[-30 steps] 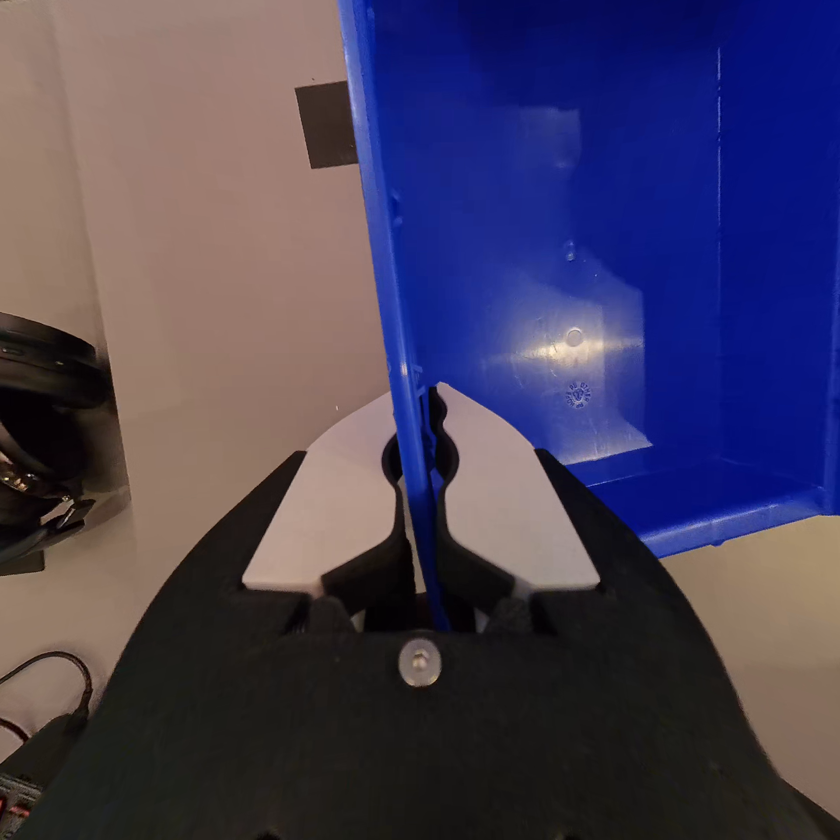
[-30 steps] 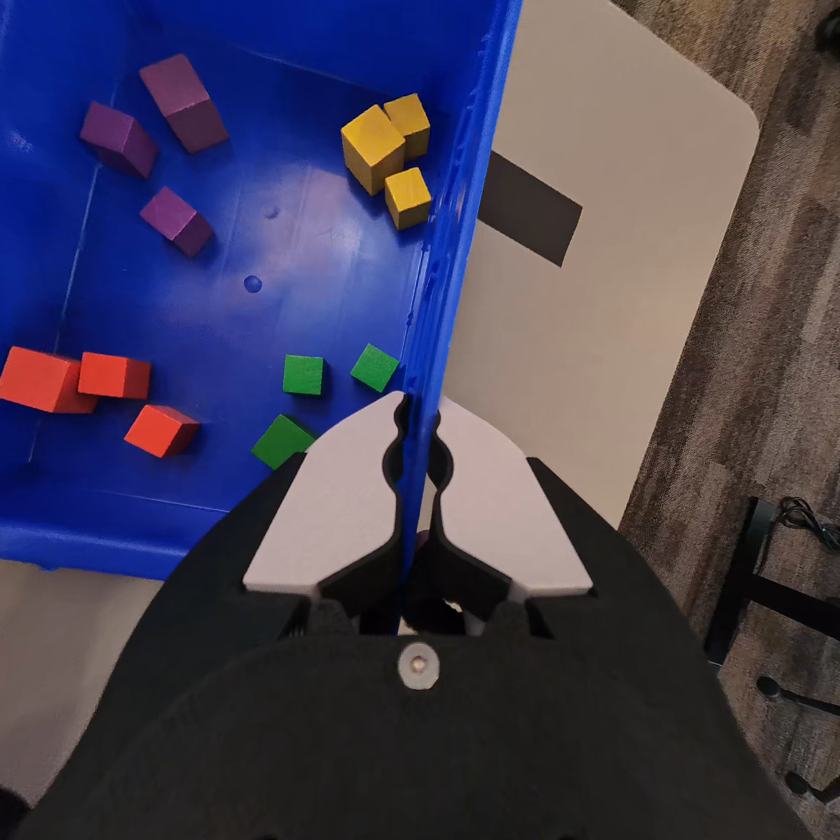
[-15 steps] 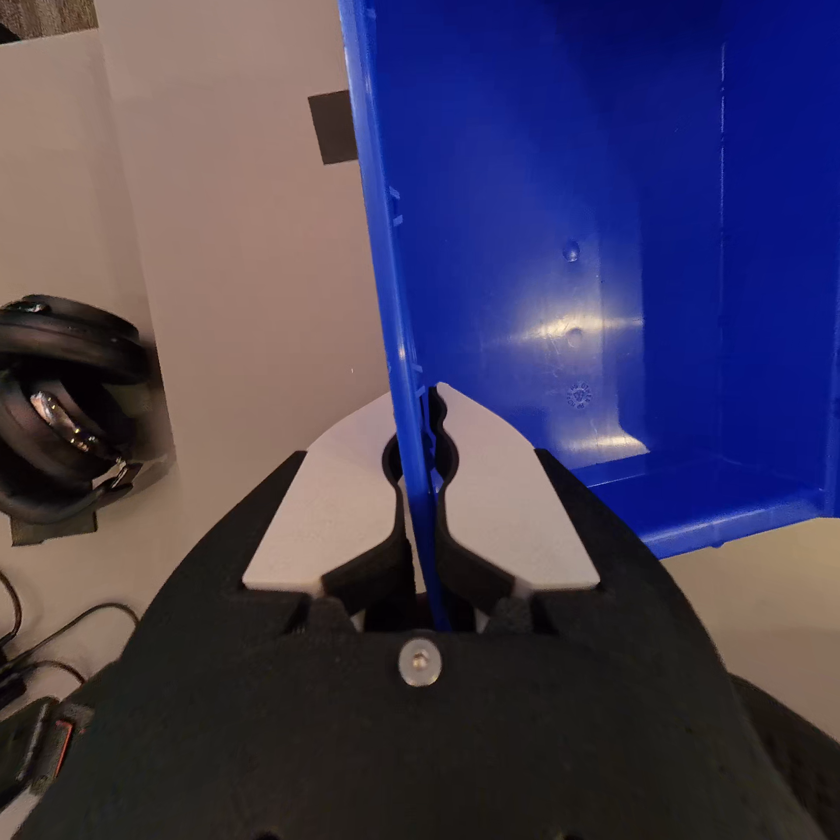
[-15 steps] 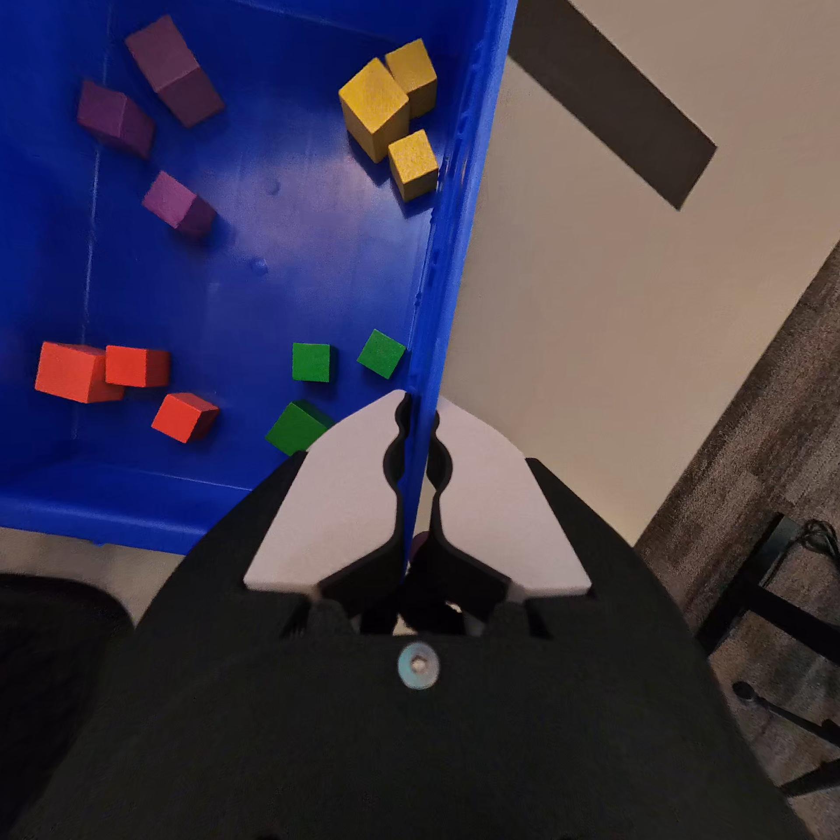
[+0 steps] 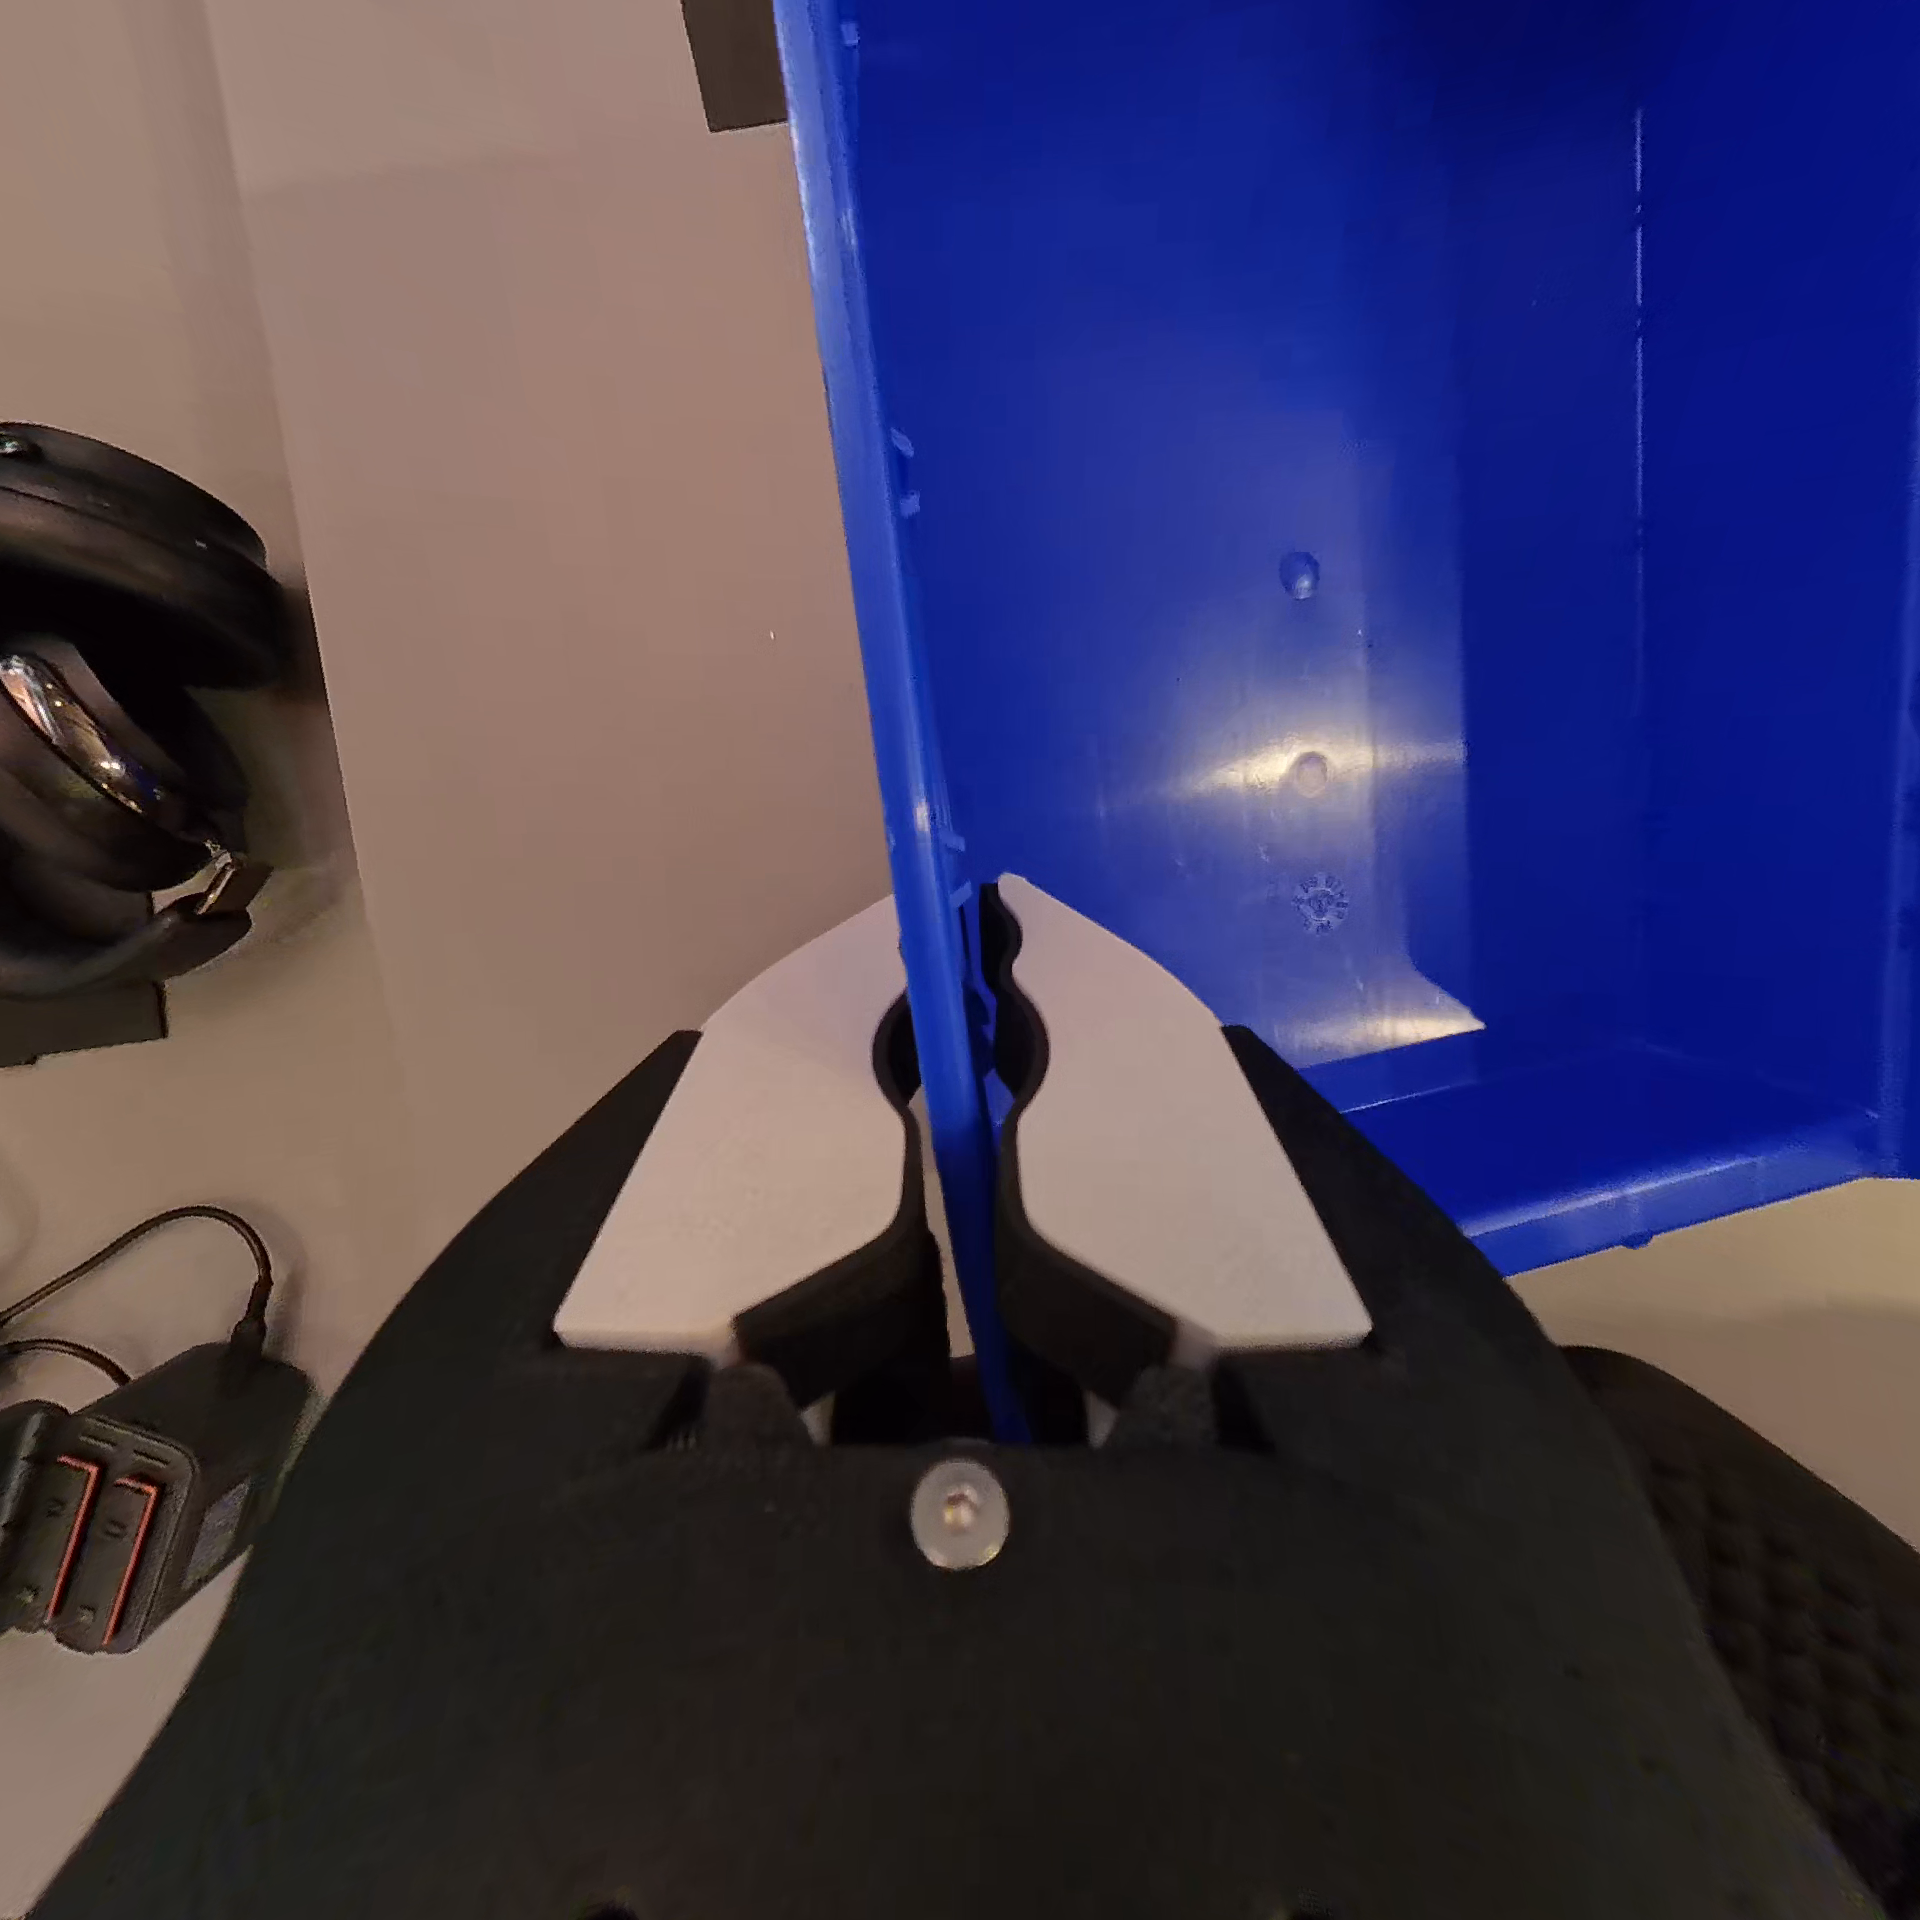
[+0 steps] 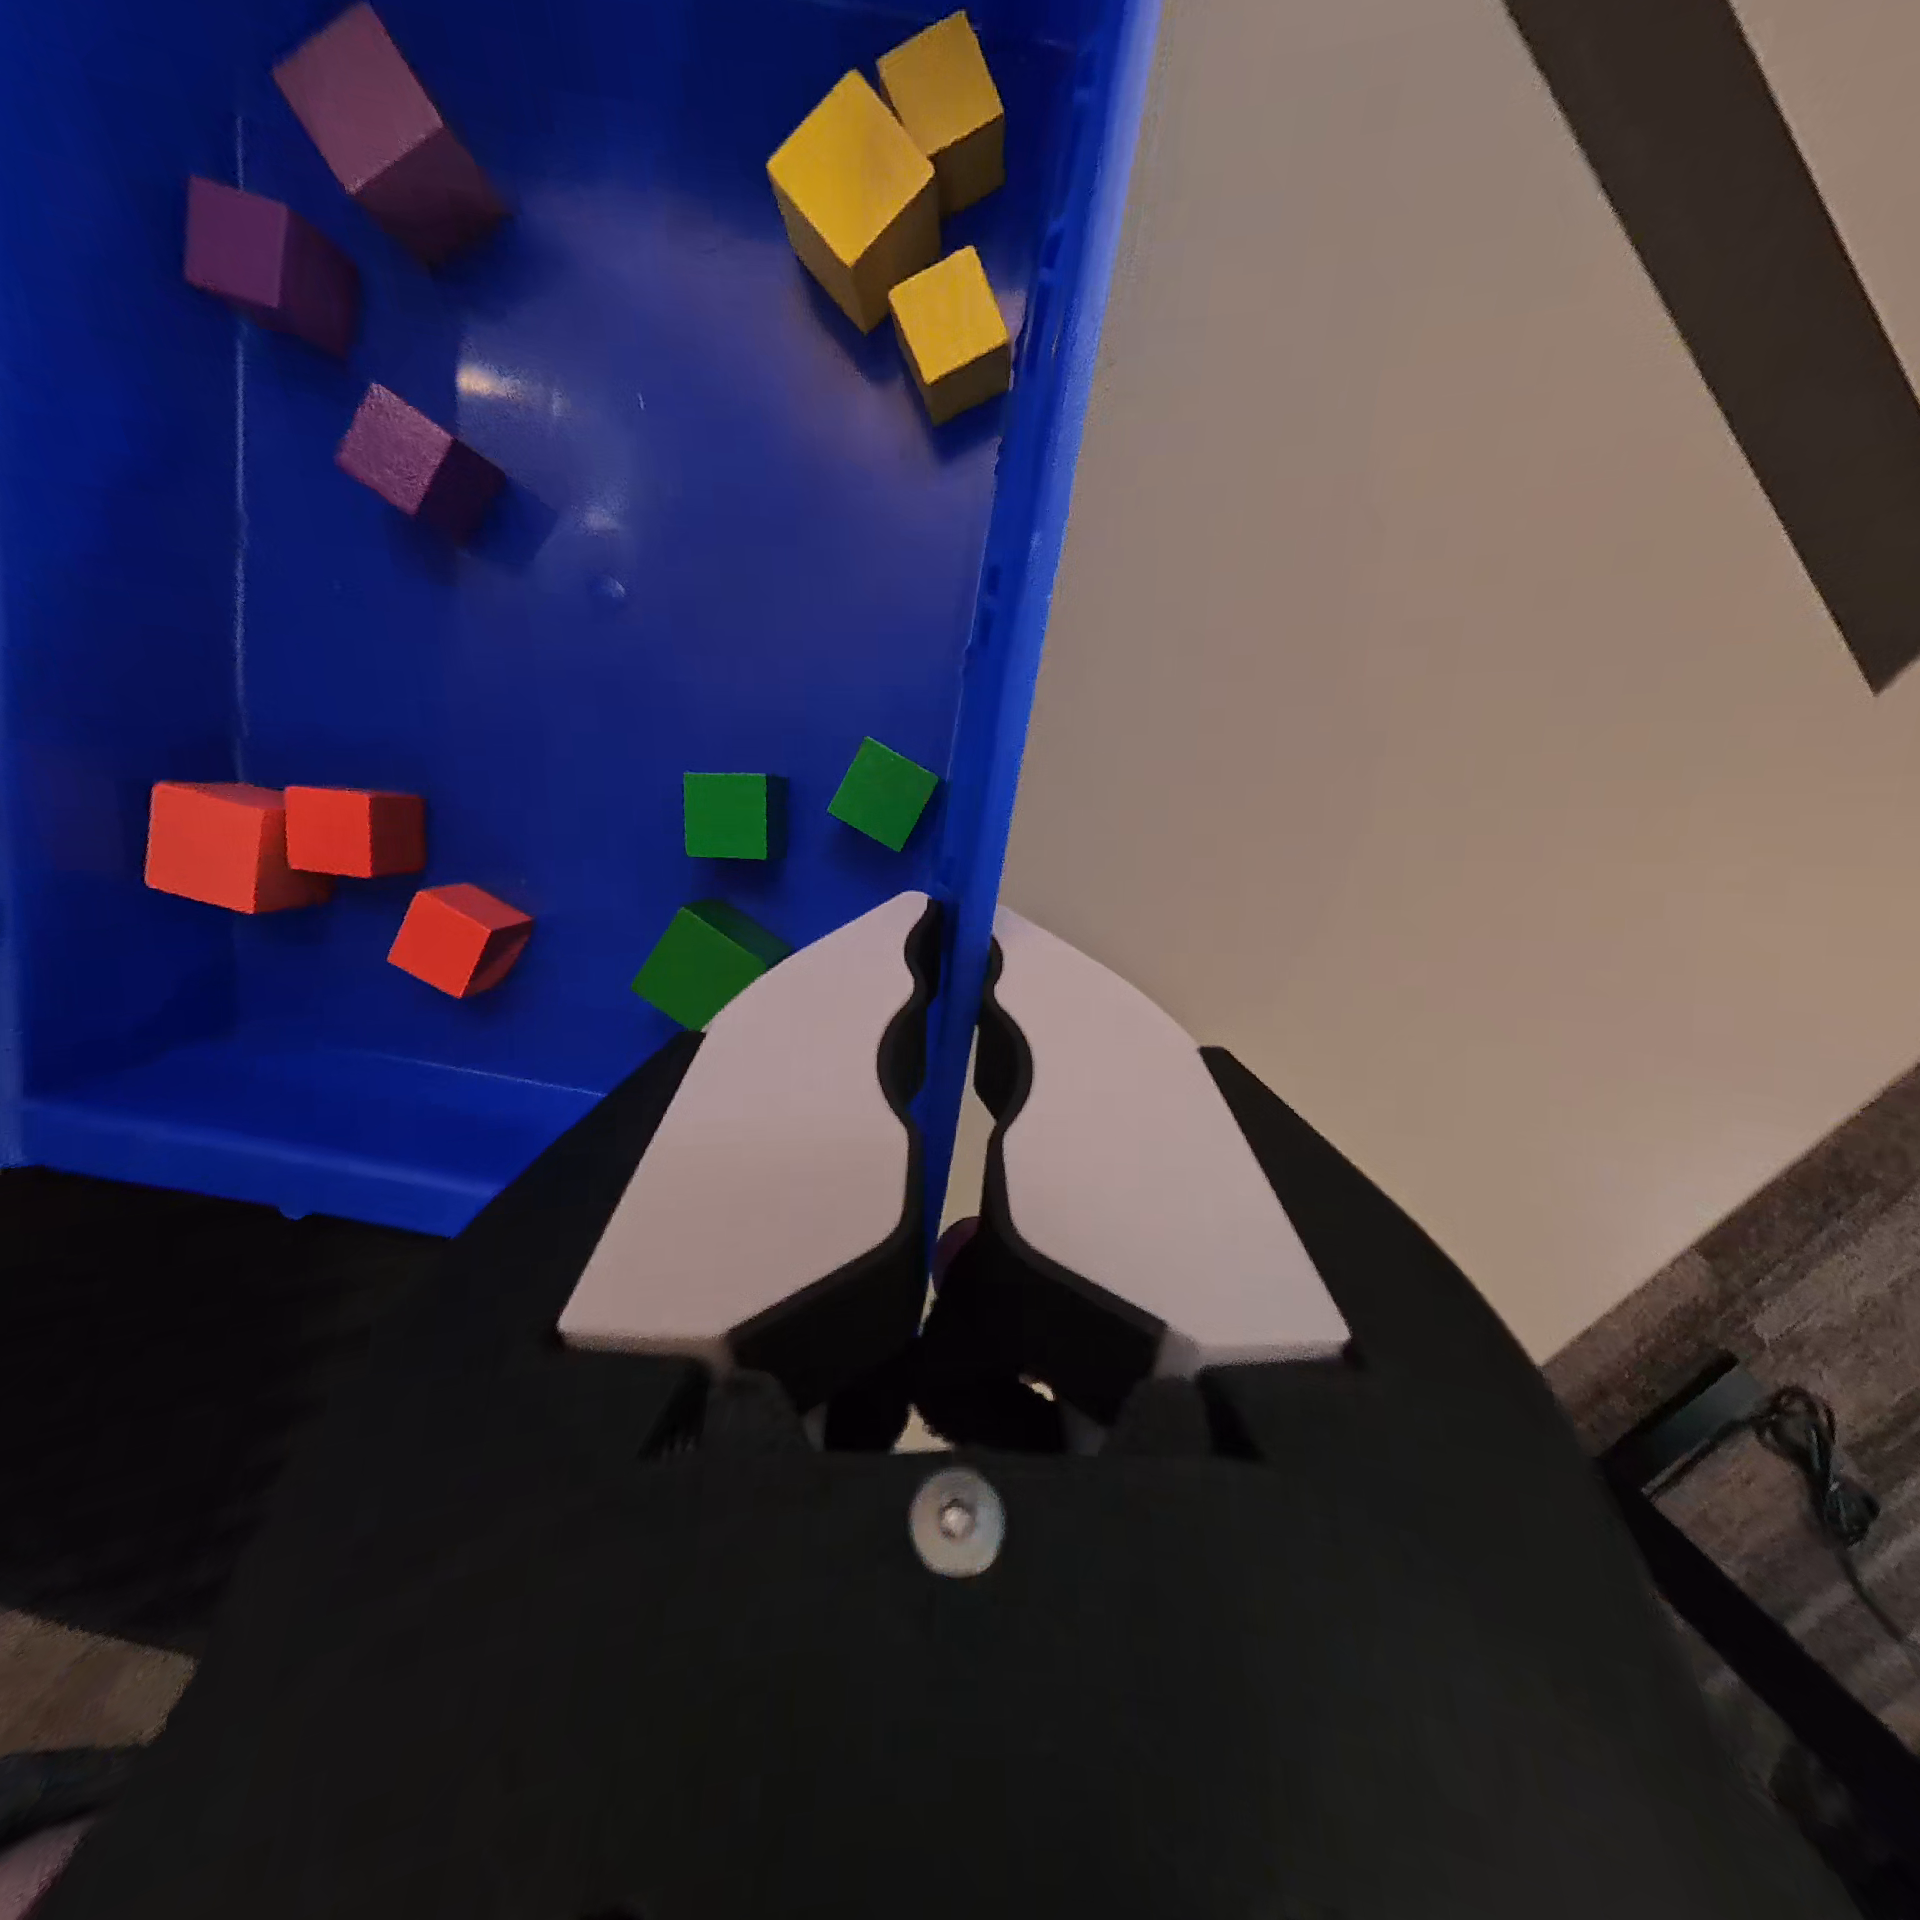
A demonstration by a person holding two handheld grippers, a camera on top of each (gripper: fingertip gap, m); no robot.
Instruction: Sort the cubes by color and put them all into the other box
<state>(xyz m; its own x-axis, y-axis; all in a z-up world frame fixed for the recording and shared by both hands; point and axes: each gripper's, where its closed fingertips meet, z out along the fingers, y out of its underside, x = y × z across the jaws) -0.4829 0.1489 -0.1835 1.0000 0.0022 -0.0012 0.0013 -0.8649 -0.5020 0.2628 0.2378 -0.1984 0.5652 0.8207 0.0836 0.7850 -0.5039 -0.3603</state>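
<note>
The left gripper (image 5: 961, 997) is closed on the left wall of an empty, glossy blue plastic box (image 5: 1351, 520); the right gripper (image 6: 951, 997) is clamped on the right wall of a second blue plastic box (image 6: 623, 623). In the latter, small painted wooden cubes are grouped by colour: green cubes (image 6: 727, 816) nearest, red cubes (image 6: 353, 831) towards the left wall, yellow cubes (image 6: 862, 187) and purple cubes (image 6: 405, 457) farther off. The thin, stiff walls are judged slippery and best gripped low on the rim; loose cubes would slide if tilted. Bare beige worktop (image 6: 1455, 623) is left beside both boxes.
</note>
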